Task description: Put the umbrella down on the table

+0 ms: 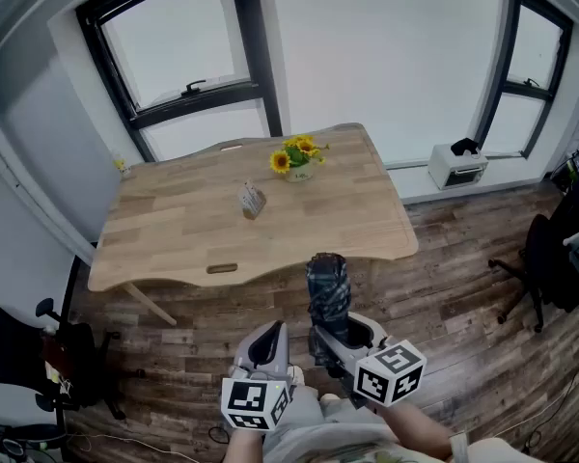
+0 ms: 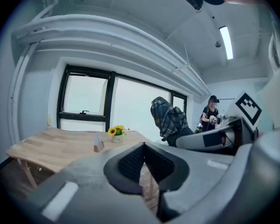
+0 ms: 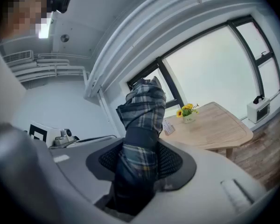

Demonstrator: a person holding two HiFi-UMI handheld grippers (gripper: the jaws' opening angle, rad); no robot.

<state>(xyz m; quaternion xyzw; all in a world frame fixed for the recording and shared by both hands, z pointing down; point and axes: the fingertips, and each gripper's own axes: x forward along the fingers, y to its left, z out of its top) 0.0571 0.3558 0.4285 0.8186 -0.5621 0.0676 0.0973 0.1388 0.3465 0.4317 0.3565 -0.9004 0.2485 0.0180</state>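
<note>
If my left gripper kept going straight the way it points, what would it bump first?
Probably the wooden table. The left gripper tilts slightly down toward the table's near edge, with only open floor below the gap between. Depth is hard to judge, so it might dip under the edge instead.

Daylight flooded in through the big windows (image 1: 386, 56), so bright they burned out to flat white, nothing readable beyond the glass. The bench (image 1: 174, 230) sat in soft, even light with barely a shadow on it, and the floor (image 1: 463, 287) beneath it ran darker. A ceiling strip light (image 2: 226, 41) glowed overhead in the left gripper view. Both gripper views were ringed in black at the corners, straight lines bowing hard toward the edges. Up close, the left tongs (image 2: 143, 146) were soft and out of focus. The umbrella (image 3: 142, 111) stood backlit, its lower folds dim. The head view was sharp, its window frames curving at the rim.
</note>
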